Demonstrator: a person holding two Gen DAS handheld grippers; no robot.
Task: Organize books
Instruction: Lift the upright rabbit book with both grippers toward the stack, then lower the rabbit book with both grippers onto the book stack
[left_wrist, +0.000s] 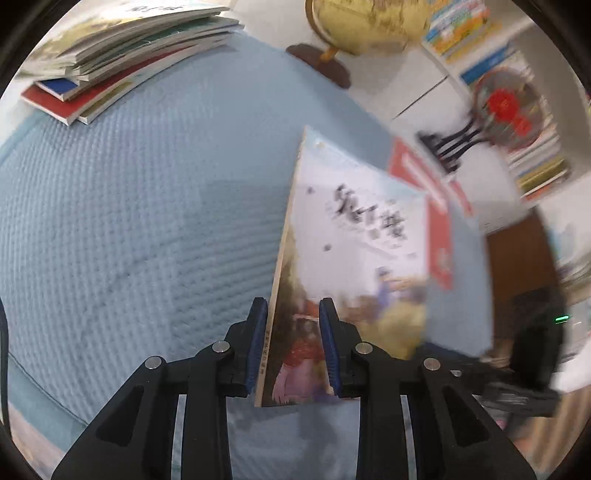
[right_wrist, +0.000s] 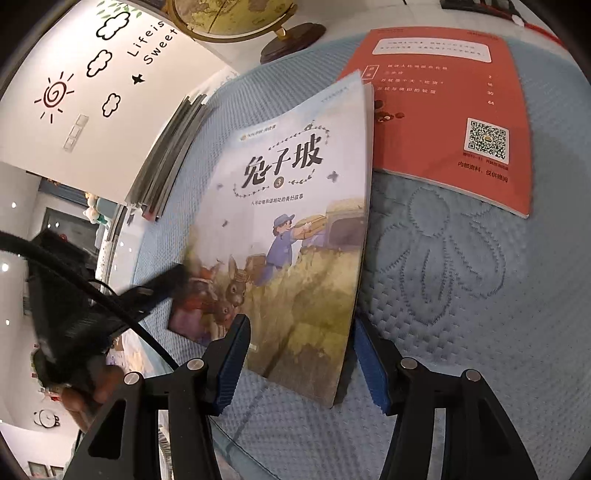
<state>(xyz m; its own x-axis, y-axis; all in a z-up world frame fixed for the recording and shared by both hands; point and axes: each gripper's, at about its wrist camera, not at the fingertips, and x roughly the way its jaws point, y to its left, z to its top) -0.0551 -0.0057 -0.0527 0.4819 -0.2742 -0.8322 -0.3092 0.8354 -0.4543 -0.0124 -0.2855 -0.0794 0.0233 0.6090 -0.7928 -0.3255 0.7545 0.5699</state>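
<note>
Jaws on the left gripper (left_wrist: 293, 343) are sitting narrow around the spine edge of the picture book (left_wrist: 354, 258), blue pads on either side; pads look close to the cover but I can't confirm they're pressing. Right gripper (right_wrist: 301, 360) jaws are standing about half open, straddling the book's near bottom corner (right_wrist: 295, 236), not visibly touching it.

Book is tilting up off the blue quilted mat (left_wrist: 129, 221), spine raised, far edge overlapping the red booklet (right_wrist: 454, 110) lying flat just beyond. Stack of books (left_wrist: 122, 51) is waiting at the far left of the mat; globe (left_wrist: 365, 26) behind it.

Judging the step: lifting this book to move it onto the stack. Doing it well likely means seating the left pads deeper over the spine before lifting, keeping the right jaws under the free corner so pages aren't fanning, and clearing the red booklet without dragging it.
</note>
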